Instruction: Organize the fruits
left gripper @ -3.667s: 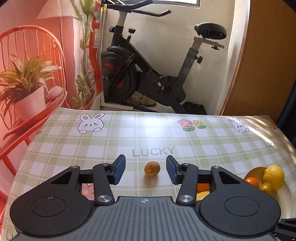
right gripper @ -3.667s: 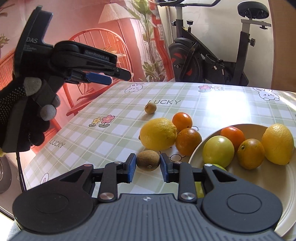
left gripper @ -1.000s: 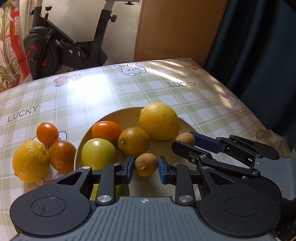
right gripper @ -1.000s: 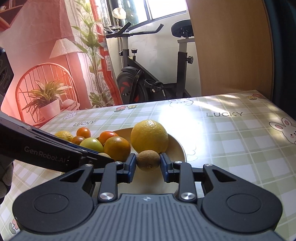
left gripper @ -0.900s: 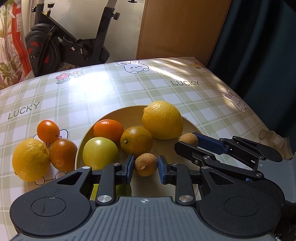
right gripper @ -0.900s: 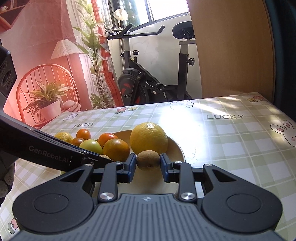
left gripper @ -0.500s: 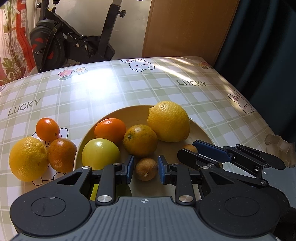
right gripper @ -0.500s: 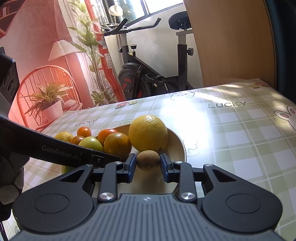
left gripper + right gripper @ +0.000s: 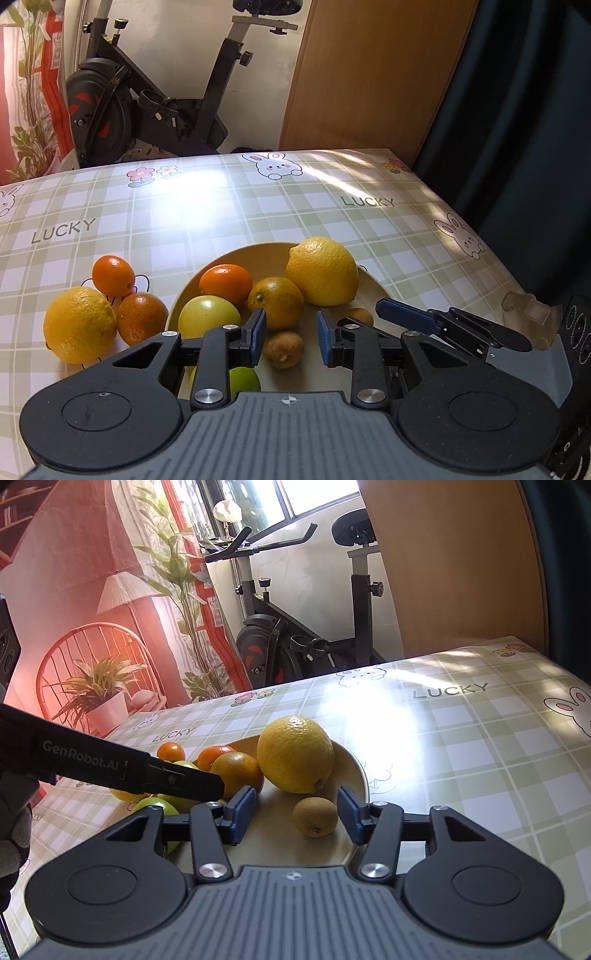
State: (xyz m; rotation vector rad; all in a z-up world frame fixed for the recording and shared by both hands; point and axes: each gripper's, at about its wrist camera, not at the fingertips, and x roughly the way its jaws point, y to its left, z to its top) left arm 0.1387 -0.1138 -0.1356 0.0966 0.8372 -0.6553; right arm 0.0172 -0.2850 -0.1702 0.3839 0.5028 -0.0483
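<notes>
Both grippers spread, holding nothing. Left gripper (image 9: 290,336) hangs over the near part of the bowl (image 9: 266,254); a small brown fruit (image 9: 283,349) lies in the bowl right between its fingers, not touched. Right gripper (image 9: 295,814) same deal: kiwi (image 9: 315,816) sits in the bowl between its fingers, closer to the right one, clear gaps both sides, long axis roughly left-right.

Bowl also holds a big lemon (image 9: 322,271), two oranges, a yellow-green fruit, a lime under the left gripper.

Not yet in the bowl: lemon (image 9: 79,325), dark orange (image 9: 142,319) and small orange (image 9: 112,275), clustered touching on the worktop (image 9: 221,206) just left of the bowl. Judgement: left gripper is nearer; next pick lies to its left.

Worktop: glossy checked cloth, glare far side, slippery for round fruit. Room: exercise bike (image 9: 155,99) beyond, wood panel, dark curtain right.
</notes>
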